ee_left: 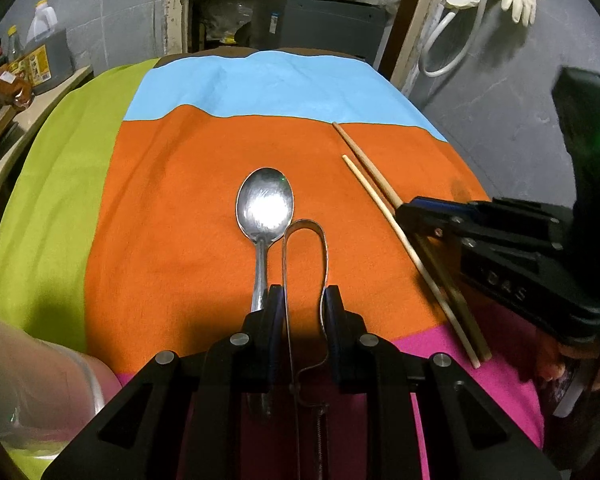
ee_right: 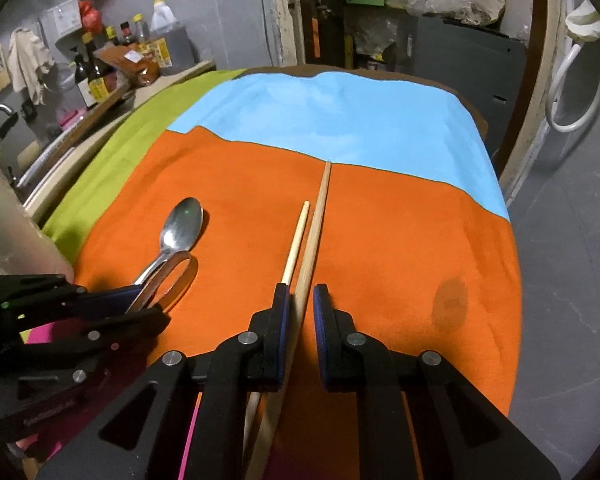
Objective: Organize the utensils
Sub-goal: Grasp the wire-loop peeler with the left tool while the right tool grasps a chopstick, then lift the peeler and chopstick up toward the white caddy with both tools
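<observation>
Chopsticks (ee_right: 306,252) between right gripper (ee_right: 301,300) fingers, clear from right wrist only.

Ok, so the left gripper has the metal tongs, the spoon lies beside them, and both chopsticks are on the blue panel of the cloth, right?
Not the blue panel. The right wrist view shows the chopsticks lying on the orange panel; only the longer one's tip reaches the blue edge. The rest stands.

A steel spoon (ee_left: 265,204) lies bowl-up on the orange stretch of the cloth, handle running back toward the camera. Right beside it sits a bent loop of thin metal strip (ee_left: 305,256), touching the spoon's neck. Off to the right, two pale wooden chopsticks (ee_right: 314,220) lie side by side, one reaching further forward.
</observation>
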Tool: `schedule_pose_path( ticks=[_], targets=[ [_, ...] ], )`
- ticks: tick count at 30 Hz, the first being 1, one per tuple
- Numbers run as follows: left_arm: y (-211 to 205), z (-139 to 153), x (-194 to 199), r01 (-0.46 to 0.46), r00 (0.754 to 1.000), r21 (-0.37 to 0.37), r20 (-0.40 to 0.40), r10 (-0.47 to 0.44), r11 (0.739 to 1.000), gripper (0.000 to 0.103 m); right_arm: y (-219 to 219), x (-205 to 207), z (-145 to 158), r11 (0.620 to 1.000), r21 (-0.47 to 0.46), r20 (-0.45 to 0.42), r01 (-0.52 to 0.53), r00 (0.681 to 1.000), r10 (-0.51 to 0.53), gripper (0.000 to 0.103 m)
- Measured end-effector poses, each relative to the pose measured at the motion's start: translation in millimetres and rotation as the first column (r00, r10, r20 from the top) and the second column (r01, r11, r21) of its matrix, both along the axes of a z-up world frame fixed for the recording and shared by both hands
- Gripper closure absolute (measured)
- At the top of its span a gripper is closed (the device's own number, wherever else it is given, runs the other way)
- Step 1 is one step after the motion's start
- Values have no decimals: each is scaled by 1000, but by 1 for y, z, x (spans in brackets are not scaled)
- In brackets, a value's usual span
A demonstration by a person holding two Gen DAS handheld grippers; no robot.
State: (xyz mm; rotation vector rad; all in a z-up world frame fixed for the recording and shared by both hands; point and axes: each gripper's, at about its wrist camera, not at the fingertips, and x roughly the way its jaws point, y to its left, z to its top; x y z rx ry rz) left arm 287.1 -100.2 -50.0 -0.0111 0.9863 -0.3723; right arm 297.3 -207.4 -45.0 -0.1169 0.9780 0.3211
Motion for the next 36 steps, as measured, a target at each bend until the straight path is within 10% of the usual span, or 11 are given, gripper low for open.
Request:
schedule_pose_path(
  ticks=[12,23,36],
  targets=[
    [4,2,9,-24,996,-16,-89,22,1000,86,-30,17,-1,958,255,-142,129,985,-95,98],
    [16,26,-38,-58,989,-109,127,72,992,87,-28,-60,38,949,307,193,72,972,-136,98],
    [29,85,-88,-80,876,-171,458,151,982,87,-2,-112,82,941,339,498,19,845,-197,98]
  ],
)
